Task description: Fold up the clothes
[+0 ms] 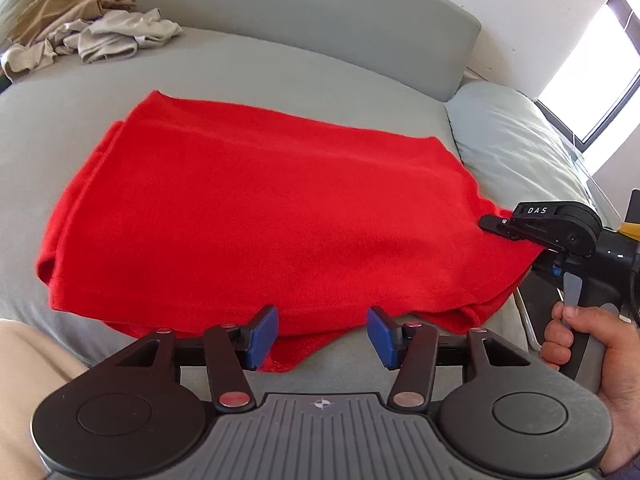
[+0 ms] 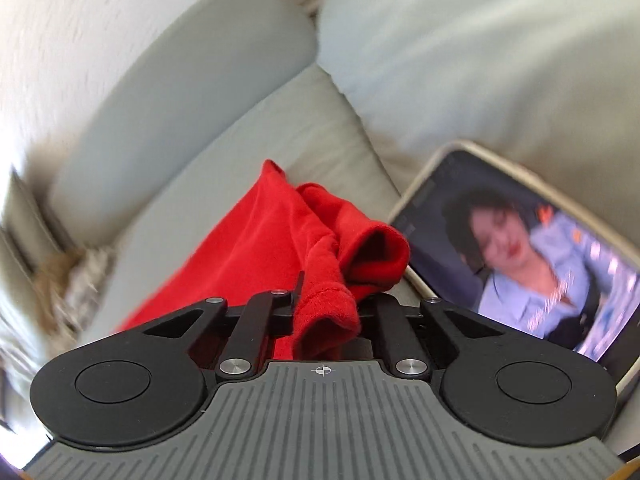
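A red garment (image 1: 256, 216) lies spread and partly folded on the grey sofa seat (image 1: 280, 68). My left gripper (image 1: 323, 334) stands open at the garment's near edge, blue pads (image 1: 266, 330) on either side of a fold that hangs over the seat front, with nothing clamped. My right gripper (image 1: 496, 226) is at the garment's right corner, held by a hand (image 1: 580, 344). In the right wrist view the right gripper (image 2: 326, 308) is shut on a bunched red hem of the red garment (image 2: 328, 272), which trails away to the left.
A heap of beige and pale grey clothes (image 1: 80, 28) lies at the sofa's back left. A pale cushion (image 1: 516, 140) sits to the right. A phone (image 2: 520, 256) with a lit screen lies beside the red cloth. A bright window (image 1: 592, 60) is at the far right.
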`<state>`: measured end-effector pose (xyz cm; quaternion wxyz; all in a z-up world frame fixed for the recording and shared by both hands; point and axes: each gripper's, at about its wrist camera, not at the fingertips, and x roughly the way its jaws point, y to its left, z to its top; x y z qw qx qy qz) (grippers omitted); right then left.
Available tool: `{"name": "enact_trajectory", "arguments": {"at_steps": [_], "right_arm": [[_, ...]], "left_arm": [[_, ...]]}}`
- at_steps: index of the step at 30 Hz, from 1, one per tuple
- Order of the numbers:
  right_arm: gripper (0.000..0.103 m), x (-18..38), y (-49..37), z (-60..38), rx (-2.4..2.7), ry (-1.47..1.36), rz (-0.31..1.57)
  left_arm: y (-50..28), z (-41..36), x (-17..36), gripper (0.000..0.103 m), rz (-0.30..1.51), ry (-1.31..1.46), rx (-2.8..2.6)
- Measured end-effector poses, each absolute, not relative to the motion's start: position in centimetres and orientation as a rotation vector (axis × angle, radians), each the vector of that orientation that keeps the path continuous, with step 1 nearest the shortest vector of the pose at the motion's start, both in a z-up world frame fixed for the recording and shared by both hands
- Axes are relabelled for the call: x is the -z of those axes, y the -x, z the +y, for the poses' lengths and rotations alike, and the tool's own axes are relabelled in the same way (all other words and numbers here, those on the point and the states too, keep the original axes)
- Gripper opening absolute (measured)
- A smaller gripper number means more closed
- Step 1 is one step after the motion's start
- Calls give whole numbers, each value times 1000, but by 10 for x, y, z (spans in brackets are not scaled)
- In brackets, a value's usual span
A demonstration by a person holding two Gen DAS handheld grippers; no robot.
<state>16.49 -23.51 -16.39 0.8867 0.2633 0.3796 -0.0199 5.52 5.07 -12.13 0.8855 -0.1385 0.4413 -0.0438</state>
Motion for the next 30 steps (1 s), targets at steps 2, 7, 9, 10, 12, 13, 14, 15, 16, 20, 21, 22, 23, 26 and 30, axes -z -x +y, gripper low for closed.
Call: {"name": "enact_trajectory", "arguments": {"at_steps": [2,7,9,10,12,13,14,15,16,20,21,22,23,26,30], "right_arm": [[11,147,-168,-211,33,-378,775],[11,113,-158,-130,-64,-17,669],[10,102,-149,-93,-121,110,608],[11,96,-145,-74,-149,174,577],[10,85,-137,-36,-205,300,513],[10,80,-132,-18,-233,363,480],[10,75,-128,1,-262,422,449],[10,77,-118,19,-311,445,439],[10,79,-109,37,-360,468,431],[10,113,-79,81,-517,571,502],[10,123,-72,87,-536,601,521],[10,128,-70,89,-539,603,538],[10,133,-68,90,-541,601,556],[10,124,-79,76,-540,468,630],[10,105,-96,66,-550,259,660]], "left_arm": [[-50,68,110,52,883,296,42],[-38,128,85,53,794,383,-104],[-33,150,78,53,762,425,-158],[-30,160,74,53,746,443,-184],[-26,177,69,52,716,475,-228],[-25,184,66,53,701,490,-249],[-23,190,64,53,690,502,-271],[-21,196,64,53,682,512,-290],[-20,202,65,53,678,520,-306],[-14,216,72,53,690,552,-336],[-14,217,74,53,696,560,-333],[-14,218,76,53,701,567,-329],[-14,219,78,53,704,571,-326],[-17,219,80,53,709,584,-321],[-16,219,81,53,705,598,-319]]}}
